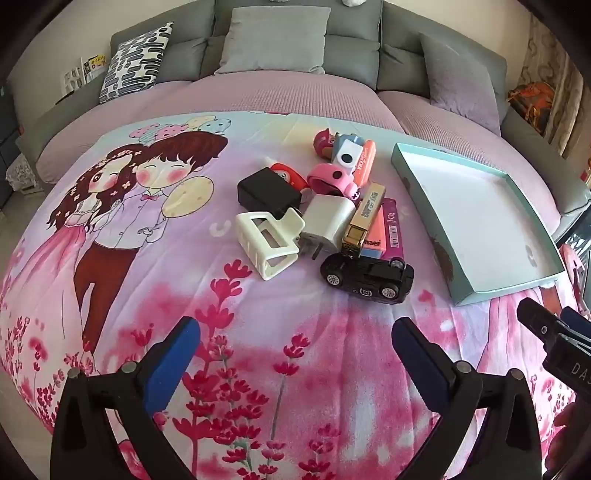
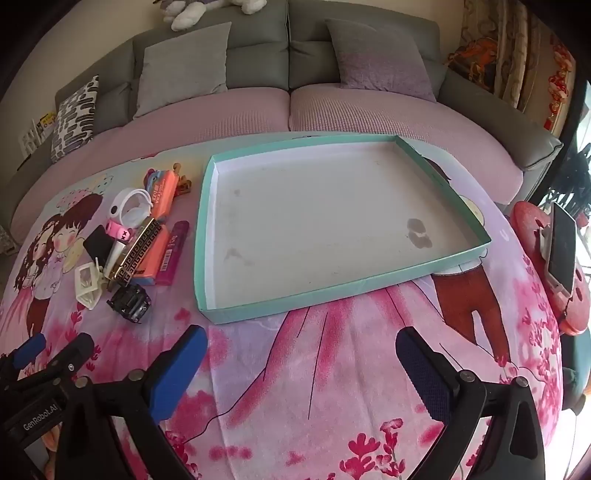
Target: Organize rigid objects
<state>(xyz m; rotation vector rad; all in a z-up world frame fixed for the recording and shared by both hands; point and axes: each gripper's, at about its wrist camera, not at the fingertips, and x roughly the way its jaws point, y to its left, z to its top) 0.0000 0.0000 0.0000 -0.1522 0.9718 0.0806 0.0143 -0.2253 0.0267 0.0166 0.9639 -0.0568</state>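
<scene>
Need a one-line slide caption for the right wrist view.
Open right gripper hovers before the empty teal tray; small objects piled at its left.

Grey sofa [image 2: 258,40] behind, mauve seat cover [image 2: 369,110]. Grey cushion [image 1: 275,40], black-and-white patterned cushion [image 1: 135,61] at left, mauve cushion [image 2: 376,59] at right. Cartoon-couple printed blanket [image 1: 147,258] in front. Plush toy [image 2: 192,11] on the sofa back.

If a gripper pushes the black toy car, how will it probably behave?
The black toy car looks like hard plastic, so probably stiff. It lies wheels sideways, so it would likely slide, not roll, on the soft blanket. It seems light.
</scene>
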